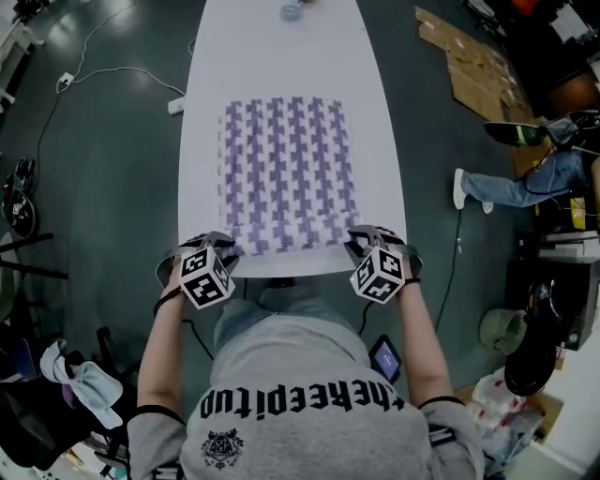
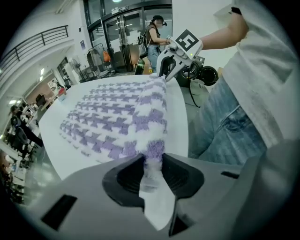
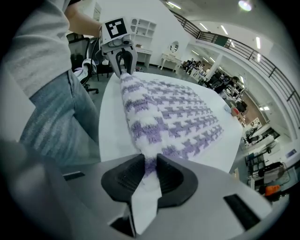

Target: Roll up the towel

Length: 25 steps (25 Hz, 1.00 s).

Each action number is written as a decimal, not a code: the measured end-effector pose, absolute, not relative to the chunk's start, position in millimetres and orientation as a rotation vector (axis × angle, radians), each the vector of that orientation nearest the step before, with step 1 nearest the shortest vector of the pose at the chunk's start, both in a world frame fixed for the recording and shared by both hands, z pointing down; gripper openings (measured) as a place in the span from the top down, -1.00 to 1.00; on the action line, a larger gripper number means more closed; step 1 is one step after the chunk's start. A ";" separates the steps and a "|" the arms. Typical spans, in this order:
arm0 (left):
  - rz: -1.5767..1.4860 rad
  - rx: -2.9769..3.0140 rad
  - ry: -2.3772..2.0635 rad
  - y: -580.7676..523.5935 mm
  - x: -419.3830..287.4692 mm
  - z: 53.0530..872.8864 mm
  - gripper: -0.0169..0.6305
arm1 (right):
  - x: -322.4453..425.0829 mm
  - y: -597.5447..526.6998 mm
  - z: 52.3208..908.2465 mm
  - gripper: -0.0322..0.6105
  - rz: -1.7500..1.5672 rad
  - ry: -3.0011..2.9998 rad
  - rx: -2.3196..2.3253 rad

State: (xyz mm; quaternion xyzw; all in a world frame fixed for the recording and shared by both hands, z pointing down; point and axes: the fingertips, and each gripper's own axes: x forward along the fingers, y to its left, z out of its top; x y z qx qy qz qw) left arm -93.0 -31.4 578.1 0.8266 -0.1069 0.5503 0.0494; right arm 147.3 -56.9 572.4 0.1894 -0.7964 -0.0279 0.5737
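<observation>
The person stands at the near end of the desk with both forearms stretched forward and slightly outward. The left hand [image 1: 172, 274] and the right hand [image 1: 410, 266] each tilt a tool steeply downward, marker cubes facing up.

The left claw [image 2: 153, 172] is narrowed onto the near left corner of the white-and-purple houndstooth terry towel [image 1: 286, 173]. The fluffy corner is pinched between its two dark ribbed pads. The right claw [image 3: 149, 176] is closed in the same way on the near right corner, with cloth squeezed between its pads.

The towel's near hem runs straight from one claw to the other as a slightly raised, bunched ridge. Beyond both claws the rest of the towel lies spread flat, stretching away from them along the middle of the long white desk [image 1: 199, 141]. Bare desk shows on either side of it. Just below the claws, a thin strip of bare desk lies between the hem and the person's jeans.

Far past the towel, at the desk's distant end, sits a small bluish object [image 1: 292, 11], too small to make out.

Off to the left of the left claw, a white cable [image 1: 122, 71] trails over the dark floor to a power strip near the desk. Well to the right of the right claw, flattened brown cardboard [image 1: 473, 66] lies on the floor. Nearer than it, a seated person's outstretched leg in jeans [image 1: 511, 189] ends in a white shoe.
</observation>
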 end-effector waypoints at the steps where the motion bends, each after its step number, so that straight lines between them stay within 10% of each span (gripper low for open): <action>1: 1.660 2.516 -0.292 -22.7 -91.0 575.7 0.58 | 149.3 -48.4 570.5 0.67 -0.043 -1.873 0.434; 25: 1.445 2.495 -0.347 -66.5 -93.0 568.3 0.56 | 152.4 -93.4 554.6 0.66 0.043 -1.924 0.536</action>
